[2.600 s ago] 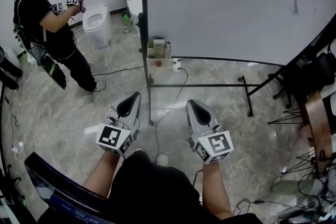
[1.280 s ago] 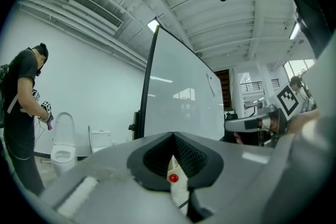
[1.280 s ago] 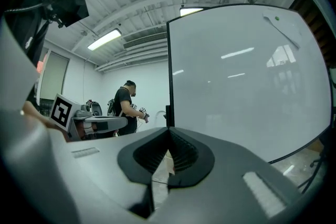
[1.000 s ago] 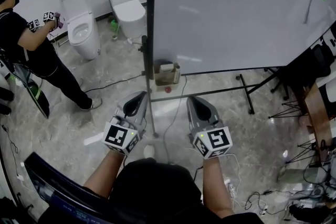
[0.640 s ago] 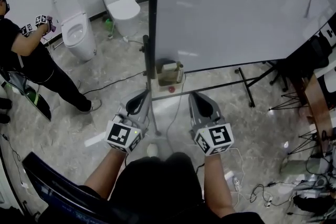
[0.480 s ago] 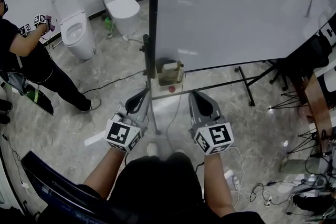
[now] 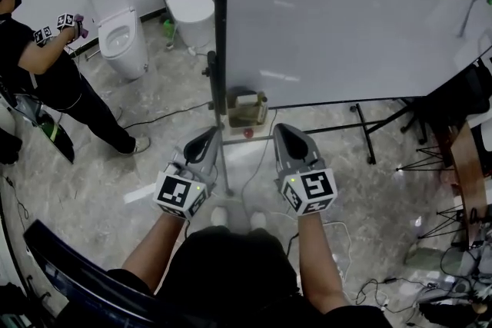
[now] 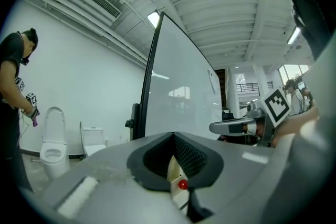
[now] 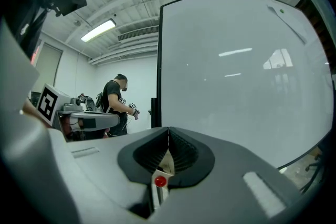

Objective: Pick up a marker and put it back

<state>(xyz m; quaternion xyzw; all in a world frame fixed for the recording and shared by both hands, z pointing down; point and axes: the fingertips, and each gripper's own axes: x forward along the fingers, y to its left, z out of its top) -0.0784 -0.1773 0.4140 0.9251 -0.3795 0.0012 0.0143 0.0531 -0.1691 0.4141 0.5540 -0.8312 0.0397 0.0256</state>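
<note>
In the head view a large whiteboard stands on a floor frame. A small cream box hangs at its lower left corner, with a red knob just below it. I cannot make out a marker in the box. My left gripper and right gripper are held level side by side, just short of the box. Both are shut with nothing between the jaws. Past the closed tips of the left gripper and right gripper, the cream box shows behind each.
Another person in black holding grippers stands at the left by a toilet. A second toilet is behind the board's post. The board's floor bar, cables and dark stands lie around.
The whiteboard and its box have come nearer; the box now sits just ahead of both gripper tips. Both grippers drifted slightly and stayed shut. The person at the left shifted in view.
</note>
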